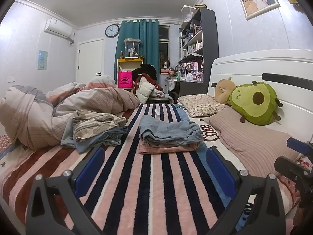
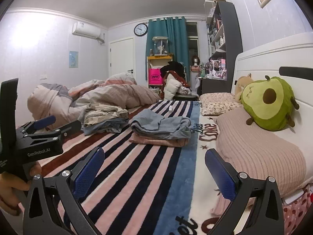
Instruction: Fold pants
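Both tools hover low over the striped blanket (image 1: 156, 176) on the bed, and neither holds anything. The left hand-held gripper (image 1: 155, 173) has its blue pads spread wide at the bottom of the left wrist view; the right hand-held gripper (image 2: 154, 173) is likewise spread at the bottom of the right wrist view.

At the centre of both views lies a folded stack (image 1: 170, 135): blue-grey pants on top of a pink checked garment, both looking finished. To its left, in the middle left of the frame, sits a loose heap of clothes (image 1: 95, 129), a patterned beige piece over blue fabric, just in front of the rumpled duvet (image 1: 58, 105).

The moment looks like a pause between garments: one pair seems done and stacked, and the next probably waits in the heap. The next move would call for reaching across to the heap, pinching a waistband or hem, and dragging the piece onto the bare stripes to spread it flat.

Readable writing: "Coke" on the blanket's right edge (image 1: 210, 132), with "Diet" above it in the right wrist view; "WM" on a pink bag (image 1: 125, 79) in the background; "GenRobot.AI" on the left tool's body (image 2: 40, 153).
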The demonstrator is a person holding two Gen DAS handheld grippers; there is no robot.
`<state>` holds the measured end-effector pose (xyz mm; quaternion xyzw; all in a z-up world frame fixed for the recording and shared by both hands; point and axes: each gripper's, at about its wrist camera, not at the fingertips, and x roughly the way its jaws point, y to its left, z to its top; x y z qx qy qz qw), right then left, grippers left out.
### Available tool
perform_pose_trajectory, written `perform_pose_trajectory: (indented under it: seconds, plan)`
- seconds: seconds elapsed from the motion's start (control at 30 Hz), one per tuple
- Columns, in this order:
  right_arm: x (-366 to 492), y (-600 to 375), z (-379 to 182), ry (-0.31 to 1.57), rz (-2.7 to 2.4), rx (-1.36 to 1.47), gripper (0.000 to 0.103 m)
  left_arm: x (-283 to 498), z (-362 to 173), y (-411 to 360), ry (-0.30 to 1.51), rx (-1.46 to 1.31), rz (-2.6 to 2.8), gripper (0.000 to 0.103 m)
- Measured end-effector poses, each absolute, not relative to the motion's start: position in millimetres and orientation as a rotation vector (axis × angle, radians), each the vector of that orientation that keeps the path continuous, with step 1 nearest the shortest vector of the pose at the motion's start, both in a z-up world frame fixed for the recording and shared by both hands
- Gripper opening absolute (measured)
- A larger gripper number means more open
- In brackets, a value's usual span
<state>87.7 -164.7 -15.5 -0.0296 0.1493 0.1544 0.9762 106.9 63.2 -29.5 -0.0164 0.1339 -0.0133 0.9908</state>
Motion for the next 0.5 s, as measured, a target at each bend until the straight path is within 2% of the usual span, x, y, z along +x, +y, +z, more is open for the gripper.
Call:
perform_pose_trajectory:
  seconds: [0.5]
  plan:
    - [88.4, -163.5, -17.1, 0.306, 0.315, -0.057, 0.103, 105.8, -29.4, 64.1, 0.266, -0.032, -0.026, 0.102]
